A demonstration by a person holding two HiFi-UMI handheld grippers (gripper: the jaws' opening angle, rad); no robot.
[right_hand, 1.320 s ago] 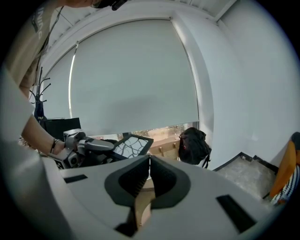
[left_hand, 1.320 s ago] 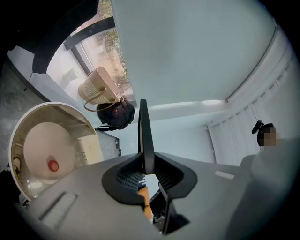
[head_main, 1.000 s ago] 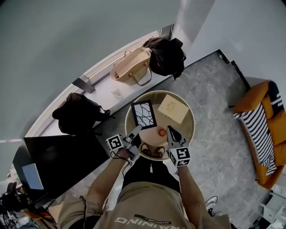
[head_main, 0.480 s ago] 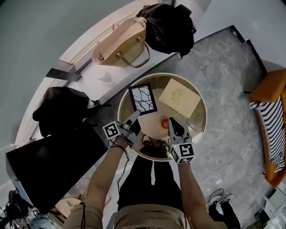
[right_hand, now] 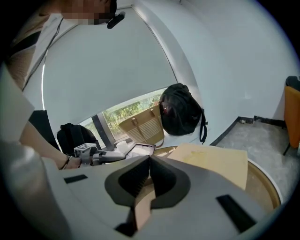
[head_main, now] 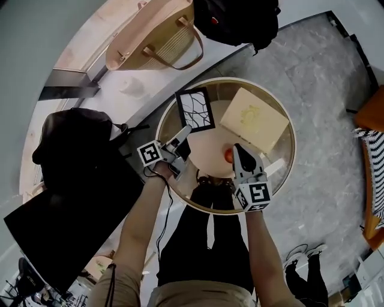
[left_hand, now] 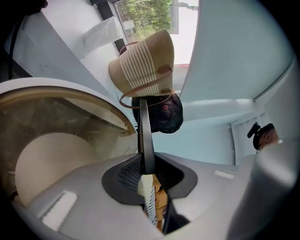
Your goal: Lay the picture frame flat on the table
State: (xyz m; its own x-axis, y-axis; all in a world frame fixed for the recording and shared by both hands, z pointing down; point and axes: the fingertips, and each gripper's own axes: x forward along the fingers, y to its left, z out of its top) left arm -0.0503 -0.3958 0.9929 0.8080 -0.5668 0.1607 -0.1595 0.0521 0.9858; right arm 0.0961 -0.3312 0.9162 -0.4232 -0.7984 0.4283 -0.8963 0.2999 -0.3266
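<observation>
The picture frame (head_main: 195,109) is black-edged with a white-and-black branching print. It is over the back left part of the round glass table (head_main: 282,180). My left gripper (head_main: 186,130) is shut on the frame's near edge. In the left gripper view the frame (left_hand: 144,131) shows edge-on as a thin black blade rising from the jaws. Whether the frame touches the glass I cannot tell. My right gripper (head_main: 238,147) is shut and empty, just behind a small red-orange ball (head_main: 228,155). From the right gripper view the frame (right_hand: 139,149) looks close to flat.
A flat beige box (head_main: 254,119) lies on the table's back right. Behind the table a straw tote bag (head_main: 153,36) and a black backpack (head_main: 240,18) sit on a white ledge. Another black bag (head_main: 72,138) is at the left. An orange sofa (head_main: 375,108) stands at the right.
Both grippers have come down toward the table, and the frame has stayed at the left gripper's tip. The table now fills more of the head view.
</observation>
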